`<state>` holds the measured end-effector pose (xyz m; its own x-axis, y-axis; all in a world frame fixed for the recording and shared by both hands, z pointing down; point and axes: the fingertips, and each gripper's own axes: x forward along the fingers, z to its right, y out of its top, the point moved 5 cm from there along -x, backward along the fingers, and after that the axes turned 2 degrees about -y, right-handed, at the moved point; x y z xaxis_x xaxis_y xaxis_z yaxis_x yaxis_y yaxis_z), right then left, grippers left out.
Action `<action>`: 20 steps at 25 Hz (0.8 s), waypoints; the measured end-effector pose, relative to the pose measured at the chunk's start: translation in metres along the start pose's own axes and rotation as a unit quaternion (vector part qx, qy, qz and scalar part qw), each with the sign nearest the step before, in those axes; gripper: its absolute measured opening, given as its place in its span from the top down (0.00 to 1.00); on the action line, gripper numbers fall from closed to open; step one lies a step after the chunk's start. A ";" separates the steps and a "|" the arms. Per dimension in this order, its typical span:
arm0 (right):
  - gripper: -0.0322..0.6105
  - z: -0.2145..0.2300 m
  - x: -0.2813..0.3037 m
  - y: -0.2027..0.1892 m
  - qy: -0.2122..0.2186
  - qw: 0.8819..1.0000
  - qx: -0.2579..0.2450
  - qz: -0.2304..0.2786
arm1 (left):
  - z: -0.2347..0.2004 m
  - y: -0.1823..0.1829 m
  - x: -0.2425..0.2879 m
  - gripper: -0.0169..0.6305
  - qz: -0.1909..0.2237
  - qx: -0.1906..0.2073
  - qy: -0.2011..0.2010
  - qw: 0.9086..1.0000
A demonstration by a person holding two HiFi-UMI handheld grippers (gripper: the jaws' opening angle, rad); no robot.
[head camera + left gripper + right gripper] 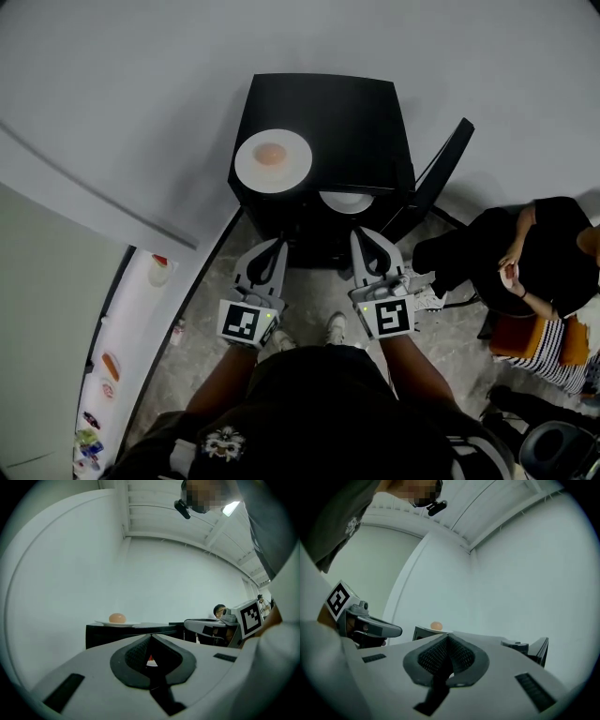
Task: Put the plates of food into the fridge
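A black mini fridge (328,122) stands in front of me with its door (442,171) swung open to the right. On its top lies a white plate with a pinkish piece of food (272,159), also visible as a plate of food (117,619) in the left gripper view. A second white plate (347,201) sits inside the fridge opening. My left gripper (277,247) hangs shut and empty before the fridge's left front. My right gripper (362,236) is shut and empty just in front of the inner plate. Both point roughly level.
A person in black (525,258) sits at the right beside a striped cushion (553,356). At the left a white shelf (117,370) holds several small items. My shoes (336,328) stand on the stone floor just behind the grippers.
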<state>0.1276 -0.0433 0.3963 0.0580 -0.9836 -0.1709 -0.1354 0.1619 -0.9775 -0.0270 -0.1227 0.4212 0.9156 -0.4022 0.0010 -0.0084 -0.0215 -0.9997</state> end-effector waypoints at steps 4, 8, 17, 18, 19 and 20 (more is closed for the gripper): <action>0.91 -0.001 -0.007 0.008 -0.005 1.000 -0.009 0.010 | 0.004 0.005 -0.002 0.94 0.006 0.001 -0.002 1.000; 0.91 0.000 -0.009 0.013 -0.007 1.000 -0.019 0.017 | 0.009 0.012 -0.001 0.94 0.009 0.003 -0.006 1.000; 0.91 -0.003 -0.010 0.017 -0.004 1.000 -0.018 0.019 | 0.011 0.019 0.000 0.94 0.017 0.016 -0.008 1.000; 0.91 -0.004 -0.011 0.016 -0.004 1.000 -0.017 0.018 | 0.010 0.021 0.000 0.94 0.021 0.016 -0.006 1.000; 0.91 -0.004 -0.011 0.016 -0.002 1.000 -0.016 0.019 | 0.008 0.021 0.001 0.94 0.021 0.018 -0.005 1.000; 0.91 -0.005 -0.011 0.016 -0.001 1.000 -0.014 0.020 | 0.007 0.022 0.002 0.94 0.020 0.016 -0.003 1.000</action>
<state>0.1203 -0.0307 0.3830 0.0534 -0.9763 -0.2098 -0.1660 0.1985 -0.9659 -0.0229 -0.1179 0.3994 0.9174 -0.3960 -0.0394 -0.0325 0.0240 -0.9992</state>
